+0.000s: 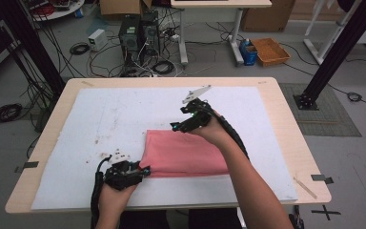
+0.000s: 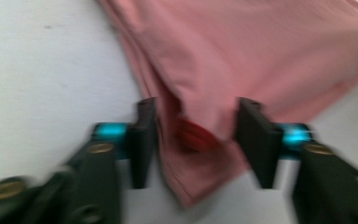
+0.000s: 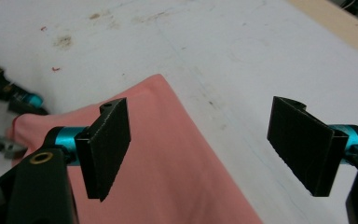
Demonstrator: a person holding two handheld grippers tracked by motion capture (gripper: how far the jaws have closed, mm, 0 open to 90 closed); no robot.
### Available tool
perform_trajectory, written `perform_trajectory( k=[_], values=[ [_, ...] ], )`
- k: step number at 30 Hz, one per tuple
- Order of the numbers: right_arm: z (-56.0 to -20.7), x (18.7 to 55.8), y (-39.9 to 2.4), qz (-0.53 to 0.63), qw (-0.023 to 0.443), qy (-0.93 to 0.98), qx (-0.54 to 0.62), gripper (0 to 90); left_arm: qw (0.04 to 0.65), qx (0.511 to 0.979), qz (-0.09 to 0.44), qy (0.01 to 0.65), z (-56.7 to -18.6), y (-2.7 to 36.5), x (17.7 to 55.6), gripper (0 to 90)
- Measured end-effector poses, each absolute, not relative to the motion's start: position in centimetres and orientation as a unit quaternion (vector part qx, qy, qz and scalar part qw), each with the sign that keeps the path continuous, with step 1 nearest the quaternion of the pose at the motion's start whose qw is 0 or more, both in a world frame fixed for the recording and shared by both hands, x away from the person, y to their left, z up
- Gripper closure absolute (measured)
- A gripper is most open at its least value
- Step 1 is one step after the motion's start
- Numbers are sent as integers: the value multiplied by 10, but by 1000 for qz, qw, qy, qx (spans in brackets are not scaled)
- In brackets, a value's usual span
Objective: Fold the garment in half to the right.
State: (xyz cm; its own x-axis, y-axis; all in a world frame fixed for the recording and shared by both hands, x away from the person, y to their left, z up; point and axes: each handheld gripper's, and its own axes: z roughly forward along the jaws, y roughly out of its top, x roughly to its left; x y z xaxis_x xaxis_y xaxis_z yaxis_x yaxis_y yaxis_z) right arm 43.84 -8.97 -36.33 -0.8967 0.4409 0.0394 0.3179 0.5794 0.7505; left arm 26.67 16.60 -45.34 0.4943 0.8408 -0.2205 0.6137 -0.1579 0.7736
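A folded pink cloth [image 1: 186, 152] lies on the white sheet [image 1: 124, 114] near the table's front. My left gripper [image 1: 145, 170] sits low at the cloth's near left corner. In the left gripper view its jaws [image 2: 196, 107] stand apart on either side of that corner of the cloth [image 2: 261, 46], where a small red tag [image 2: 193, 135] shows; the picture is blurred. My right gripper [image 1: 174, 126] hovers over the cloth's far edge, wide open [image 3: 200, 121], with one pad over the cloth [image 3: 168, 177] and the other over bare sheet.
The wooden table [image 1: 286, 124] is covered by the stained white sheet. The left gripper [image 3: 9, 93] shows far off at the left of the right gripper view. Cables, computers and a basket [image 1: 270, 51] lie on the floor beyond the table.
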Motion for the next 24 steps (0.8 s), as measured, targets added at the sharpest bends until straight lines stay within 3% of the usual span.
perform_trajectory(
  k=[2, 6, 14, 18, 21, 24],
  values=[
    [-369, 442, -70, 389, 70, 896, 204, 214, 429, 744, 135, 494, -453, 164, 266, 591],
    [-384, 448, -36, 367, 53, 909, 189, 220, 422, 743, 133, 502, -453, 163, 263, 753],
    [-417, 456, 7, 309, 36, 934, 173, 366, 419, 750, 138, 492, -453, 161, 262, 819],
    [-428, 456, 15, 281, 27, 946, 161, 501, 426, 754, 131, 482, -454, 160, 262, 825],
    [-427, 454, 17, 285, 24, 946, 151, 753, 429, 757, 127, 476, -453, 161, 263, 824],
    [-425, 450, 22, 280, 40, 949, 136, 860, 436, 756, 129, 471, -452, 162, 263, 825]
  ],
)
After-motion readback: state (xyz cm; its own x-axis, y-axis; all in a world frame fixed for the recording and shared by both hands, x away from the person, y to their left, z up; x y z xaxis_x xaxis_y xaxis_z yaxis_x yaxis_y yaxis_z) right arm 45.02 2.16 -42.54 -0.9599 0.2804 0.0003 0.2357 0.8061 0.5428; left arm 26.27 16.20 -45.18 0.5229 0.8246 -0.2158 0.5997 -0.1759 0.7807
